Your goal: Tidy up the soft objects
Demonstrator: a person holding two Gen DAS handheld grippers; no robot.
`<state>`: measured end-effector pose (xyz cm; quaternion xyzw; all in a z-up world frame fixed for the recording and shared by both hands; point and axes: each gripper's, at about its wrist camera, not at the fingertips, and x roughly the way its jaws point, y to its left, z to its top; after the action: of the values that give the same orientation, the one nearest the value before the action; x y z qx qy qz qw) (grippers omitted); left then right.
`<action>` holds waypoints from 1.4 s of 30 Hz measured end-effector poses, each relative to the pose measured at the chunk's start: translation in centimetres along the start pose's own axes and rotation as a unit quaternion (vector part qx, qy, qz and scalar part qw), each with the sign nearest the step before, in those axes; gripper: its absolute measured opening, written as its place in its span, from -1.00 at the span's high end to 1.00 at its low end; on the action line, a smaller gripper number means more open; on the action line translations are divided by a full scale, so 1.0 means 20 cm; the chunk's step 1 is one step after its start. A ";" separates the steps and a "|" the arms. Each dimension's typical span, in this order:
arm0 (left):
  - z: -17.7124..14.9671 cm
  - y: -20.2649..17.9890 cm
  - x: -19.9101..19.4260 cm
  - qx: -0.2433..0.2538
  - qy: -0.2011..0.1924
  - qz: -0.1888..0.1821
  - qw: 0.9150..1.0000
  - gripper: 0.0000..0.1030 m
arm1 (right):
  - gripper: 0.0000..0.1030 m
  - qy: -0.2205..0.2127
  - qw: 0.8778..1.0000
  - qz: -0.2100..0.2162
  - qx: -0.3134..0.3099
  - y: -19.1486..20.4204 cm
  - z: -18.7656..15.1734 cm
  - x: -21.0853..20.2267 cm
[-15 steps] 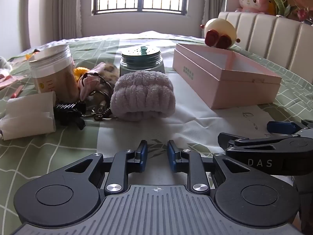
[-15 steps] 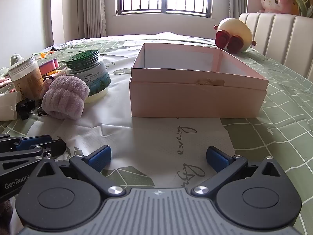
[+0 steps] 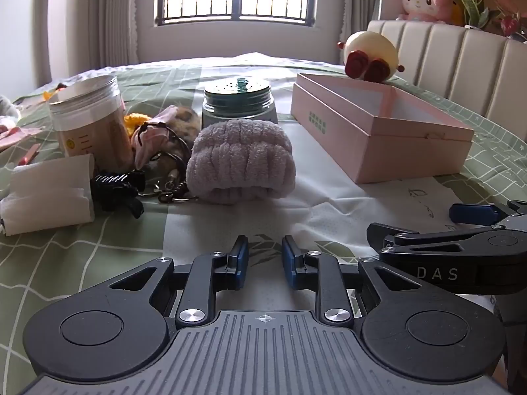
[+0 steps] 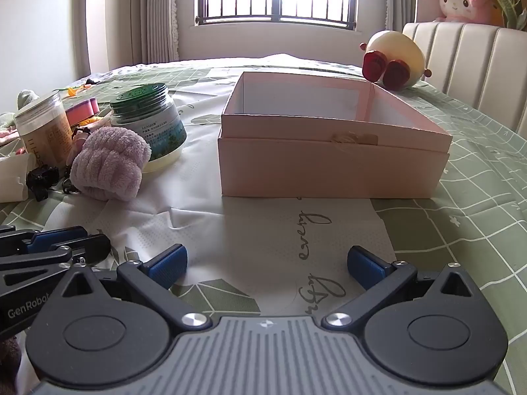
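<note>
A fluffy lilac wristband [image 3: 240, 161] lies on the bed cover straight ahead of my left gripper [image 3: 264, 251], which is nearly shut, empty, a short way before it. It also shows in the right wrist view [image 4: 110, 163] at the left. An open pink box [image 4: 332, 151] stands ahead of my right gripper [image 4: 266, 261], which is wide open and empty. The box looks empty inside; it also shows in the left wrist view [image 3: 378, 128]. A cream round plush with red feet [image 4: 393, 61] lies behind the box.
A green-lidded jar [image 3: 238, 103], a clear jar of brown powder [image 3: 89, 121], a pouch with keychain [image 3: 161, 138], a black hair clip [image 3: 117, 187] and folded white tissue [image 3: 49, 194] crowd the left. A padded headboard [image 3: 461, 65] bounds the right.
The left gripper's fingers have parted slightly. Otherwise nothing has visibly moved.
</note>
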<state>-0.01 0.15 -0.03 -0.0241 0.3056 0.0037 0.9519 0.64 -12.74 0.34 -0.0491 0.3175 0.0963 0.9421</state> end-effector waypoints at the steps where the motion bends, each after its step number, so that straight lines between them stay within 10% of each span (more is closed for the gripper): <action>1: 0.00 0.00 0.00 0.000 0.000 0.000 1.000 0.50 | -1.00 0.000 1.000 0.000 0.000 0.00 0.00 0.00; 42: 0.00 -0.02 0.00 0.008 0.000 0.007 1.000 0.50 | -1.00 0.003 1.000 -0.001 -0.001 0.01 0.00 0.02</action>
<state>0.06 -0.28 -0.04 -0.0139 0.3055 0.0083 0.9521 0.87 -12.47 0.20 -0.0508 0.3197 0.0957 0.9413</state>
